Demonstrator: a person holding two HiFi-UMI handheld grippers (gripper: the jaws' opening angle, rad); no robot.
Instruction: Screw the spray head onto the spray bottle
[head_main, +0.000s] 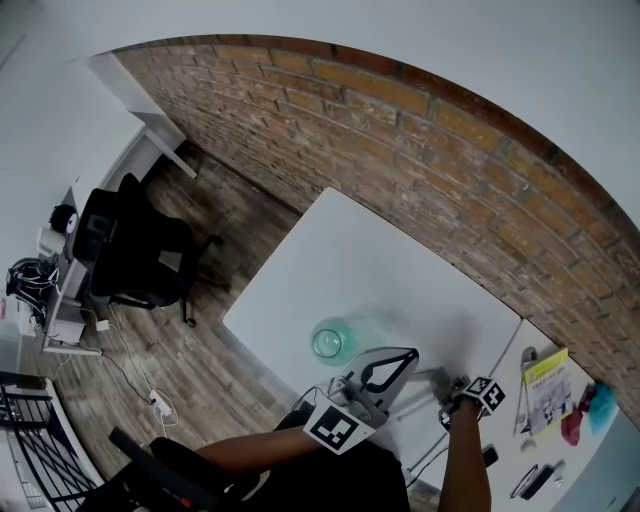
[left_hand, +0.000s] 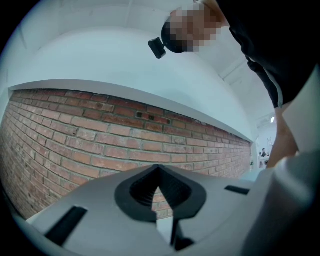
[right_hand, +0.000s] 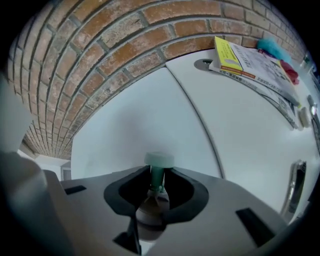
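A clear green spray bottle (head_main: 335, 340) stands on the white table (head_main: 350, 250) with its mouth bare, near the front left edge. The spray head (right_hand: 158, 176), a pale green cap on a green stem above a whitish collar, sits between the jaws of my right gripper (right_hand: 157, 175), which is shut on it and points steeply down at the table. In the head view the right gripper (head_main: 440, 381) is to the right of the bottle. My left gripper (head_main: 410, 355) is shut and empty, just right of the bottle. In the left gripper view the left gripper (left_hand: 159, 172) faces the brick wall.
A brick wall (head_main: 420, 130) runs behind the table. On the adjoining table to the right lie a yellow-edged booklet (head_main: 545, 385), red and blue cloths (head_main: 585, 410) and small dark items (head_main: 535, 480). A black office chair (head_main: 140, 255) stands on the wood floor at left.
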